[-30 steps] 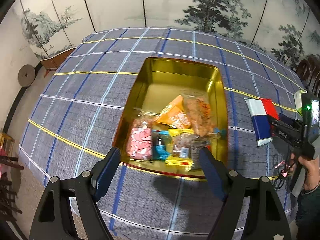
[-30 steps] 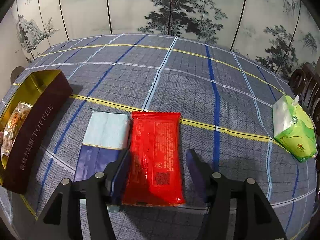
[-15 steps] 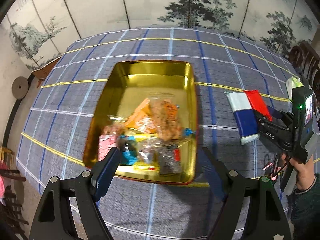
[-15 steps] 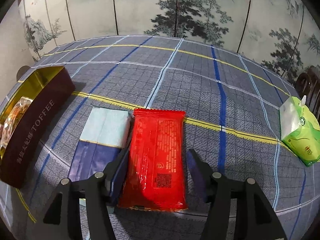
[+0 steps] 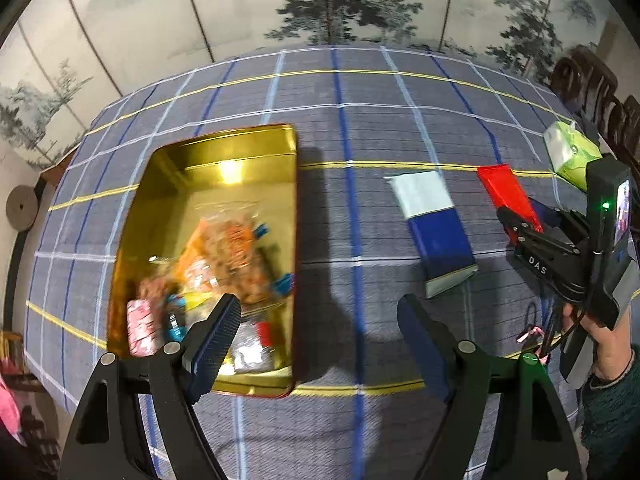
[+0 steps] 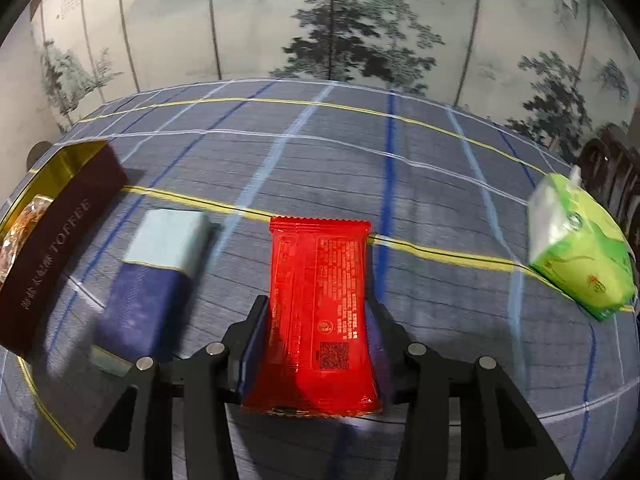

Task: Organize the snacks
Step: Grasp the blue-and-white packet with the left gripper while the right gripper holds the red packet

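Observation:
A gold tin holds several wrapped snacks at the left of the checked tablecloth. My left gripper hangs open above the bare cloth between the tin and a blue and white box, with nothing between its fingers. A red snack packet lies lengthwise between the fingers of my right gripper. Its jaws are closing and the pads press on the packet's long sides. The left wrist view shows the right gripper at the near end of the red packet, with a hand holding it.
The tin's dark red wall reads TOFFEE and stands left of the blue and white box. A green tissue pack lies at the right edge of the table. Dark wooden chairs stand beyond it. A painted screen closes the back.
My left gripper has swung right, from over the tin to over bare cloth. The right jaws have narrowed onto the red packet, which now sits apart from the blue and white box.

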Demonstrator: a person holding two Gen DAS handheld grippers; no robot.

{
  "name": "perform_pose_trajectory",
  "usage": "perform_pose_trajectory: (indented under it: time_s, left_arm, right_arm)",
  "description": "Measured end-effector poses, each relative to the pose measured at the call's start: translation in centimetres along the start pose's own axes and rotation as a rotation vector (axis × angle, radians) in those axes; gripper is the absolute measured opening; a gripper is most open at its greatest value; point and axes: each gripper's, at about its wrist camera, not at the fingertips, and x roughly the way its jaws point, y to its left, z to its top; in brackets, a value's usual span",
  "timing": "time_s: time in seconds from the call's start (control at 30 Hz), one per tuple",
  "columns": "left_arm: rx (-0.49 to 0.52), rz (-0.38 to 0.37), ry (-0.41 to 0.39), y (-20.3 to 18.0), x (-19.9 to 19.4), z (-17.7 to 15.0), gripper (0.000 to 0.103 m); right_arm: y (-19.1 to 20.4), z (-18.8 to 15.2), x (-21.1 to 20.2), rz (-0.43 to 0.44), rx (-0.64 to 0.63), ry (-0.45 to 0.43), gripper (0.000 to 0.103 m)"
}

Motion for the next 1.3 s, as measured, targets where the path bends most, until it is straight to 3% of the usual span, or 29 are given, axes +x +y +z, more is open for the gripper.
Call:
perform_pose_trajectory:
  time_s: [0.47, 0.93, 1.3]
  left_arm:
    - [0.04, -0.049, 0.038, -4.5, 2.6, 1.7, 0.078]
    - [0.018, -0.093, 0.065, -6.9, 5.8, 3.4, 0.078]
    - [-0.039, -0.128, 0.084, -7.8, 7.6, 4.4, 0.078]
  right_arm:
    - [-5.0, -1.7, -1.0, -0.001, 0.026, -0.004, 0.044]
    - [-5.6, -2.5, -1.4, 0.023, 0.031, -0.015, 0.044]
    - [-8.1, -3.7, -2.2, -0.039, 0.091, -0.018, 0.044]
